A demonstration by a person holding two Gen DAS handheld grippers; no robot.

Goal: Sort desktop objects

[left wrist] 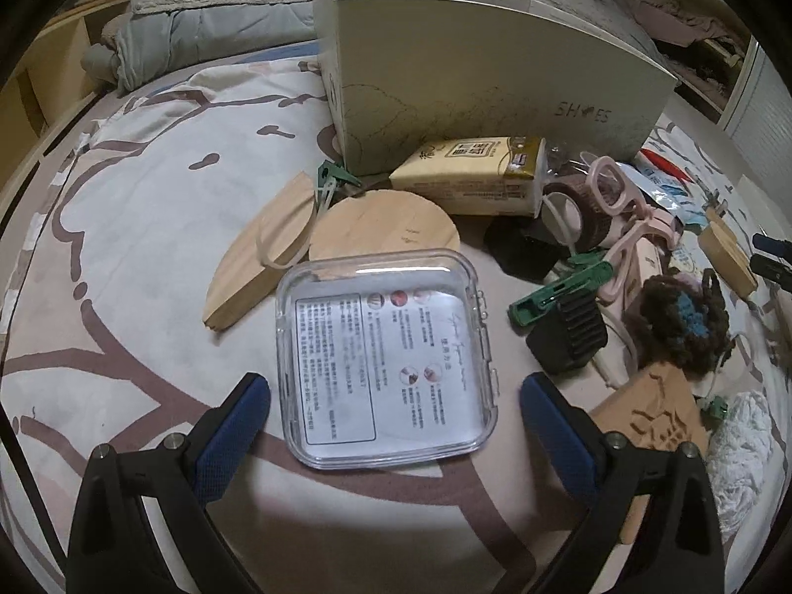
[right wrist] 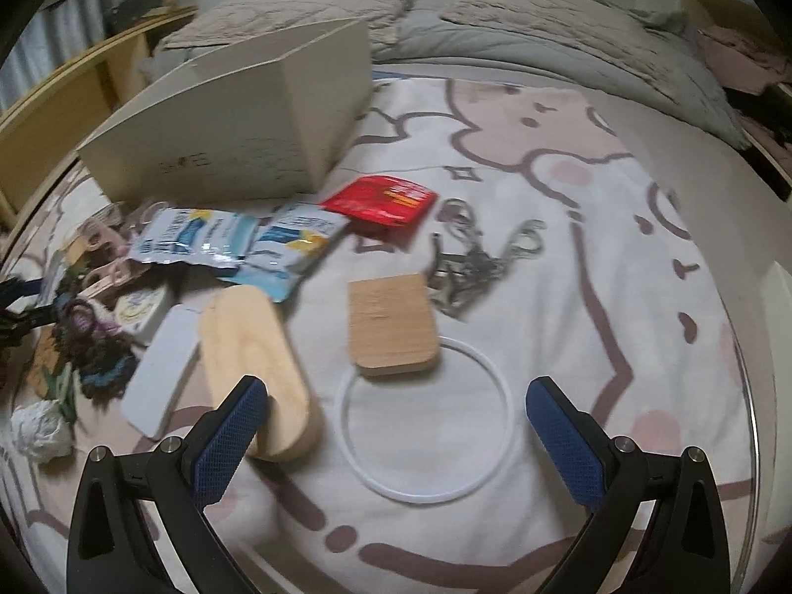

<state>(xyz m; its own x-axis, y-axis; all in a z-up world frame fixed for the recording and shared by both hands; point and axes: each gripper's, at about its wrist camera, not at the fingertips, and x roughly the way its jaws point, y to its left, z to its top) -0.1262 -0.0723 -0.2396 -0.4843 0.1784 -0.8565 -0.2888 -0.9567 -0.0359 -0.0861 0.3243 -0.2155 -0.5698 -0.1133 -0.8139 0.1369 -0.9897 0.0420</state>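
Many small objects lie scattered on a patterned bedsheet. In the left wrist view my left gripper (left wrist: 395,411) is open, its blue pads on either side of the near end of a clear plastic case (left wrist: 383,361) with a printed sheet inside. Behind the case lie a round wooden lid (left wrist: 383,230) and a tissue pack (left wrist: 470,180). In the right wrist view my right gripper (right wrist: 396,416) is open above a white ring (right wrist: 425,413). A small wooden block (right wrist: 391,326) rests on the ring's far edge, and an oval wooden piece (right wrist: 252,356) lies by the left fingertip.
A cream shoe box (left wrist: 475,84) (right wrist: 237,138) stands at the back. Around it lie pink glasses (left wrist: 614,198), a green clip (left wrist: 559,292), a brown crochet piece (left wrist: 678,317), snack packets (right wrist: 198,237), a red packet (right wrist: 381,200) and a metal chain (right wrist: 470,257). Grey pillows (right wrist: 519,24) lie beyond.
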